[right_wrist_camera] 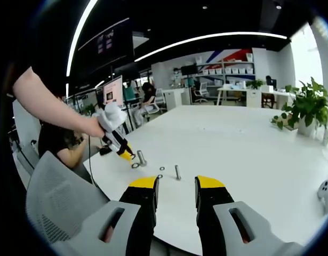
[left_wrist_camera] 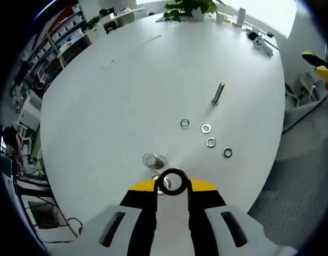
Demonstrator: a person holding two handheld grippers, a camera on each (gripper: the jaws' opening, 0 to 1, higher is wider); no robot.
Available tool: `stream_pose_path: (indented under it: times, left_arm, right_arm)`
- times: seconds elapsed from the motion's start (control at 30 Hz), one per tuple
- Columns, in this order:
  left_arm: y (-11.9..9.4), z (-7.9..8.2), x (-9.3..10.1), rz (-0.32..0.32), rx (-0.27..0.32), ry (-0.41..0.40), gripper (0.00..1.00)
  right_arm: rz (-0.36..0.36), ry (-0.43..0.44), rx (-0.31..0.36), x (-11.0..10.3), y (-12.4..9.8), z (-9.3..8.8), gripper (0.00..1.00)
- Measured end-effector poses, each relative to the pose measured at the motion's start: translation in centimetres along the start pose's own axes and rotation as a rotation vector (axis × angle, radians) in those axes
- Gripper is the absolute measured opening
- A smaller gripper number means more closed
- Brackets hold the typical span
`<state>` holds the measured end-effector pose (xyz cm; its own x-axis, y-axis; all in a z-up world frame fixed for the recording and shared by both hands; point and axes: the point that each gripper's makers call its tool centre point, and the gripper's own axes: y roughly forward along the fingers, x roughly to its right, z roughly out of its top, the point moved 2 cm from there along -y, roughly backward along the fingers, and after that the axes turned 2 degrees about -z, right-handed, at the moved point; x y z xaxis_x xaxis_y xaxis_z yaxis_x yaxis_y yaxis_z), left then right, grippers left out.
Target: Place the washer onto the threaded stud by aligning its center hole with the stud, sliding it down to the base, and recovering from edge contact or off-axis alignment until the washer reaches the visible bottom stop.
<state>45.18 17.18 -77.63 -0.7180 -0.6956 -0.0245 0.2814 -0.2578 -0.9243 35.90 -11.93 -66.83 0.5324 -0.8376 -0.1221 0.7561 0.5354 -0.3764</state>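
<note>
My left gripper [left_wrist_camera: 172,184] is clamped on a washer [left_wrist_camera: 173,181], a dark metal ring held flat between the yellow-and-black tips, just short of a stud [left_wrist_camera: 153,160] that stands upright on the white table [left_wrist_camera: 110,106]. Four more washers [left_wrist_camera: 206,128] lie loose beyond it, well apart from the edge, with a second stud [left_wrist_camera: 218,93] farther out. The smooth tabletop is broad and bare around them, curving away at my right. In the right gripper view, my right gripper [right_wrist_camera: 176,184] hangs with its jaws apart over the near edge, holding nothing, and my left gripper [right_wrist_camera: 126,153] reaches in beside the stud [right_wrist_camera: 141,158].
</note>
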Motion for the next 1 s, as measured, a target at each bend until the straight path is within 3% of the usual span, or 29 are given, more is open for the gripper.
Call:
stream_pose_path:
  times: [0.37, 0.7, 1.0]
  left_arm:
    - [-1.2, 1.8, -1.1, 0.013, 0.009, 0.032, 0.19]
    - [-0.2, 2.6, -1.9, 0.007, -0.015, 0.035, 0.19]
    - [0.4, 2.5, -1.8, -0.003, -0.054, 0.037, 0.19]
  right_arm:
    - [-0.003, 0.003, 0.005, 0.1, 0.0, 0.1, 0.3]
    - [-0.004, 0.006, 0.004, 0.1, 0.0, 0.1, 0.3]
    - [-0.006, 0.011, 0.006, 0.2, 0.0, 0.1, 0.3]
